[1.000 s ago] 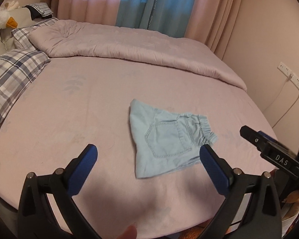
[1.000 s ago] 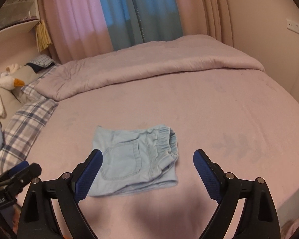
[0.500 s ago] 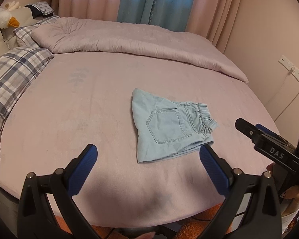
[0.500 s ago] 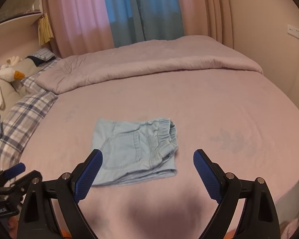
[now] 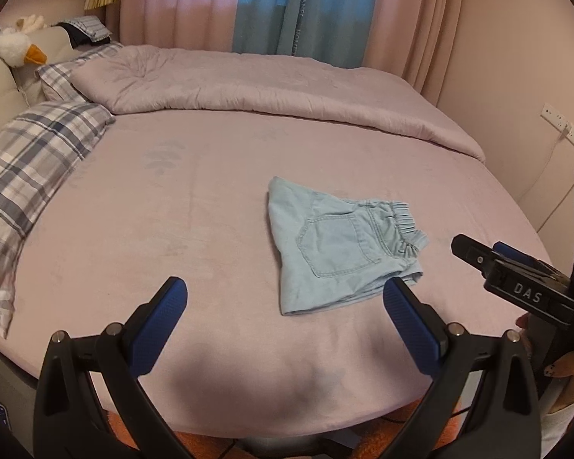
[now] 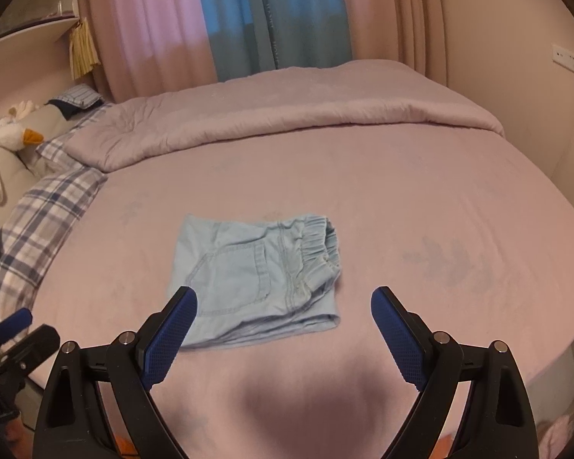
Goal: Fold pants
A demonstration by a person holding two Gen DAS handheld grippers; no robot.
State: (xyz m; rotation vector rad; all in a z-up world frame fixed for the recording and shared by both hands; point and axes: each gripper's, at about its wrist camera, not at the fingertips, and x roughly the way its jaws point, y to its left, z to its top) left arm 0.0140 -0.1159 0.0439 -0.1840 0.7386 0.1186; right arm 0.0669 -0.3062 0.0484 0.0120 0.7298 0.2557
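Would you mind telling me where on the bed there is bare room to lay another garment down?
The sheet lies bare between the plaid pillow and the folded light-blue shorts, and again between the shorts and the bed's right edge. A bare strip runs between the shorts and the folded duvet. The headboard end is crowded: pillows, duvet, plush goose.

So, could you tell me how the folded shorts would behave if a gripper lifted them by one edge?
The shorts look like thin, soft cloth, so they would probably droop and unfold. Their loosely stacked layers would likely slide apart. They seem light, and the gathered waistband may bunch.
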